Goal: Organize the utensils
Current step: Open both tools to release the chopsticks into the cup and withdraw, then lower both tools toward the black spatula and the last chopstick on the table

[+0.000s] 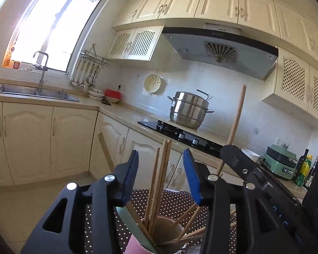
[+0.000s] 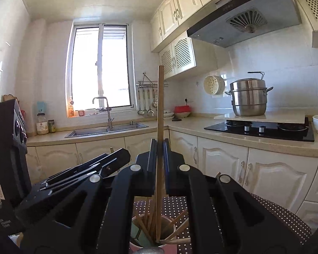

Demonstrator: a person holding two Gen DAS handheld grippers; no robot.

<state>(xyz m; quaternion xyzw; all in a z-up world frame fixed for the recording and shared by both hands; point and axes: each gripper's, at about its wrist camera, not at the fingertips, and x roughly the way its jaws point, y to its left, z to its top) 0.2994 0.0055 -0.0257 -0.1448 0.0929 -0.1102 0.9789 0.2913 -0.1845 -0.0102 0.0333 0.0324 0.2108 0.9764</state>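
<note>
A pinkish cup [image 1: 169, 228] stands on a dark polka-dot cloth [image 1: 176, 203] and holds several wooden chopsticks [image 1: 159, 180]. My left gripper [image 1: 161, 151] is open just above the cup. A few chopsticks rise between its blue pads [image 1: 191, 175], clear of both. To its right, my right gripper [image 1: 233, 154] is shut on a long wooden handle [image 1: 237, 116]. In the right wrist view the right gripper [image 2: 160, 146] clamps this handle [image 2: 160, 105] upright, its lower end inside the cup [image 2: 169, 222]. The left gripper's [image 2: 116, 156] black body sits at the left.
A steel steamer pot [image 1: 188, 110] sits by the black hob [image 1: 180, 133] on the counter behind. The sink [image 1: 36, 93] with its tap lies at the far left under the window. A white bowl [image 1: 251, 153], a green appliance [image 1: 279, 160] and bottles [image 1: 305, 167] stand at the right.
</note>
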